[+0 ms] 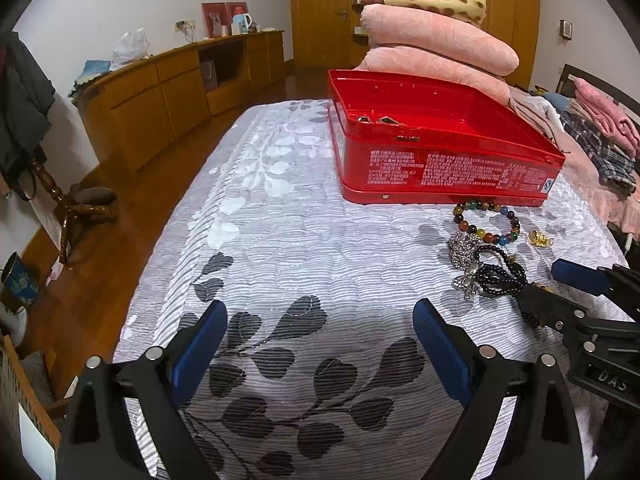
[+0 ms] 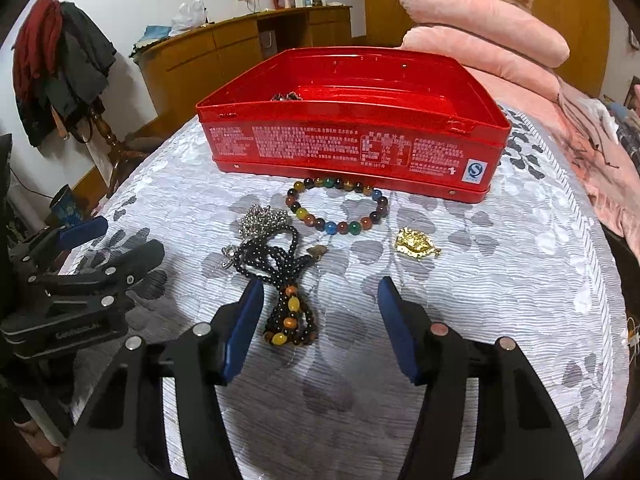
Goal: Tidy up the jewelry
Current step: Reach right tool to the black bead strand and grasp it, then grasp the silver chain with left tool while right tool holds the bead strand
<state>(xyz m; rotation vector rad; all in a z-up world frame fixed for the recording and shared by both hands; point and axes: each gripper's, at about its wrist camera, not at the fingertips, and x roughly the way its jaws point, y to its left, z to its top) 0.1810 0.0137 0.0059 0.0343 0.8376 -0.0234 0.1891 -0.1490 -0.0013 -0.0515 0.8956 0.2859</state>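
An open red tin box [image 2: 352, 136] stands on the bed, with some jewelry inside [image 2: 286, 97]. In front of it lie a multicoloured bead bracelet [image 2: 338, 204], a gold brooch [image 2: 416, 245], a silver rhinestone piece [image 2: 260, 220] and a black bead necklace with amber beads [image 2: 286, 300]. My right gripper [image 2: 320, 328] is open, low over the bedspread, with the black necklace's amber end between its fingers. My left gripper [image 1: 320, 356] is open and empty, over bare bedspread to the left of the jewelry [image 1: 486, 240]. The red box also shows in the left wrist view [image 1: 440, 148].
The grey leaf-patterned bedspread [image 1: 280, 240] covers the bed. Pink pillows [image 2: 480, 28] are stacked behind the box, folded clothes [image 1: 600, 136] at the right. A wooden cabinet [image 1: 168, 96] and a coat stand [image 2: 60, 80] are off to the left, past the bed's edge.
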